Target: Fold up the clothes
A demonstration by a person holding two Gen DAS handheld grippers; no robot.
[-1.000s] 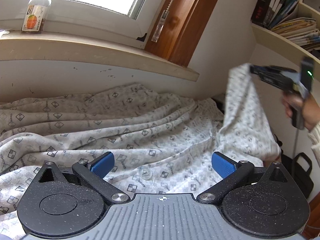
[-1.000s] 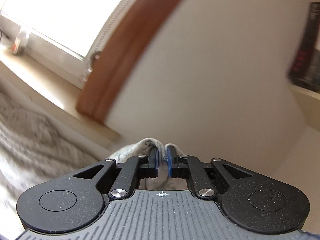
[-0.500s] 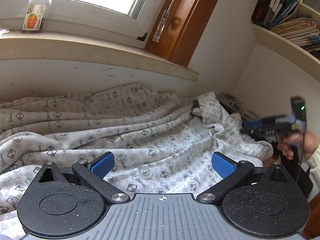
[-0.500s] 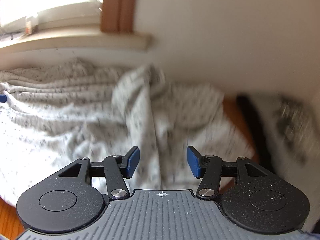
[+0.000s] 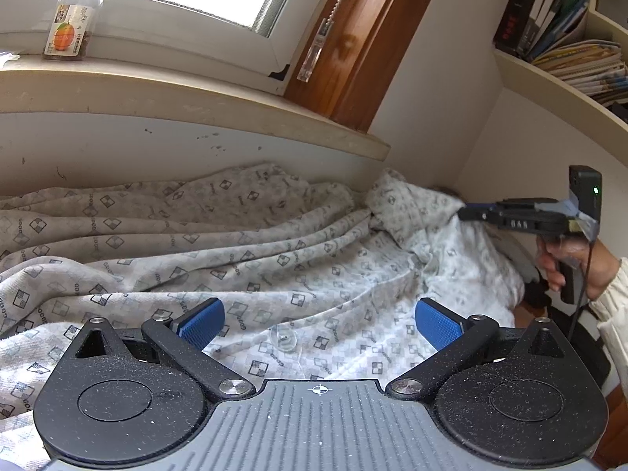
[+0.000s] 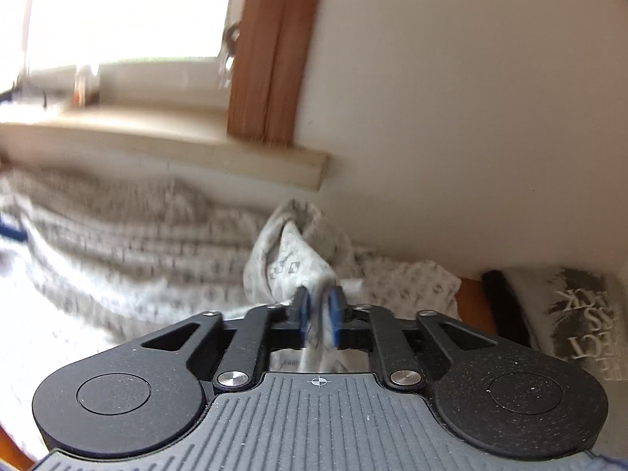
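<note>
A crumpled white garment printed with small grey squares lies spread across the surface below a windowsill. The left gripper hovers low over it, its blue jaws spread wide and holding nothing — cloth with a clear button lies between and just ahead of them. The right gripper has its jaws pinched nearly together on a raised fold of the same garment, which peaks just ahead of the jaws. A bottle with an orange label stands on the sill, far beyond the left jaws — books sit on a shelf to their upper right.
</note>
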